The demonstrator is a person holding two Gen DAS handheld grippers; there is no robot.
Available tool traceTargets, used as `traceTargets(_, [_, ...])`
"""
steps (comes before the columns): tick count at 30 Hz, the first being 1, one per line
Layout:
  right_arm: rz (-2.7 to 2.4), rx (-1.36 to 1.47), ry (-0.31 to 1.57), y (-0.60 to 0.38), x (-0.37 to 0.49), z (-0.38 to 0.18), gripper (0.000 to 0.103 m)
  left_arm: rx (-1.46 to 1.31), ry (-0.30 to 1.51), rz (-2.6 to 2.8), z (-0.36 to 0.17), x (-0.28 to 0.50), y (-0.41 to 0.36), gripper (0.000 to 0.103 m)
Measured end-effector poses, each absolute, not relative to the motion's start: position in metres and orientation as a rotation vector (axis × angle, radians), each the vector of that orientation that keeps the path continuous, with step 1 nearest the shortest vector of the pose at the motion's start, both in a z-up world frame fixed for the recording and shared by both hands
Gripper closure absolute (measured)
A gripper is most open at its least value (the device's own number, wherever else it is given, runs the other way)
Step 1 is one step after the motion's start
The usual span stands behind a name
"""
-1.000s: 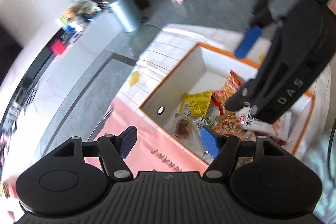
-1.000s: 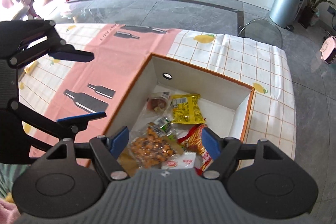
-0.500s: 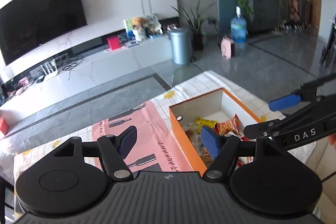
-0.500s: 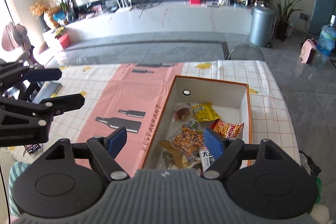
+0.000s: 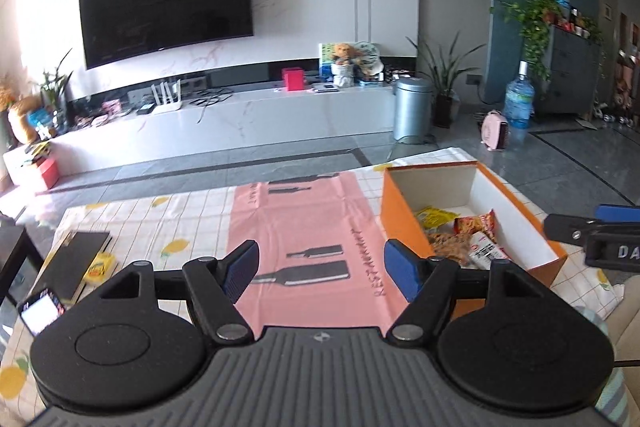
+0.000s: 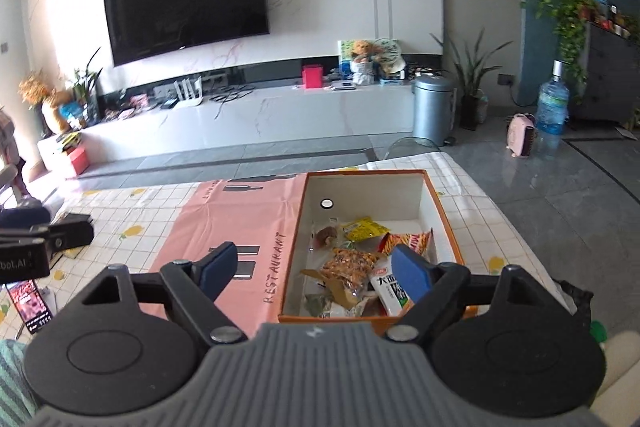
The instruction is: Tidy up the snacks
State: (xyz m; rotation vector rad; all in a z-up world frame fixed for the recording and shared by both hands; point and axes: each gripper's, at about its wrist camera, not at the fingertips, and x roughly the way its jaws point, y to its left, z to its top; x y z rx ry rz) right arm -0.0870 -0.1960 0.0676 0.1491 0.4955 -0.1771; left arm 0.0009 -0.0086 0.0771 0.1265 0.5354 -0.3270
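Observation:
An orange box [image 6: 446,215] with white inner walls stands on the table and holds several snack packets: a yellow one [image 6: 365,229], a red one [image 6: 406,241], an orange-brown nut bag [image 6: 348,264] and a white packet [image 6: 390,291]. The box also shows in the left wrist view [image 5: 400,211]. My right gripper [image 6: 316,273] is open and empty, held above the box's near end. My left gripper [image 5: 320,267] is open and empty, above the pink table runner [image 5: 304,223] to the left of the box. A small yellow packet [image 5: 98,267] lies on the table at the far left.
A black notebook [image 5: 80,253] and a phone [image 5: 40,313] lie at the table's left end. The checked tablecloth [image 6: 488,223] covers the table. Behind are a TV wall, a white low cabinet, a grey bin [image 6: 432,109] and a water bottle [image 6: 552,107].
Both grippers have pulled back and tilted up from over the box to the table's near edge. The room now fills both views. Both stay open and empty.

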Motion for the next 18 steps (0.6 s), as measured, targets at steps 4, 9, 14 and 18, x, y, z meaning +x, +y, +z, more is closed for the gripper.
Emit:
traceTargets(4, [-0.239,0.170,0.471,-0.192,-0.095,0.046,0.018,0.115,0.531,-0.299,0.062,-0.007,-0.002,0.017])
traceTargets(9, [-0.263,0.184,0.477,-0.186,-0.094,0.017,0.017,0.142,0.525,-0.279,0.037,-0.013,-0.004,0.015])
traceTargets(14, [-0.256,0.154,0.532,-0.176,-0.085,-0.006,0.017,0.131,0.569,-0.282,0.016,-0.009,-0.004,0.015])
traceTargets(18, [-0.254,0.125,0.577,-0.171,-0.075,-0.019,0.017,0.148,0.611,-0.277,0.004,-0.003,-0.009,0.015])
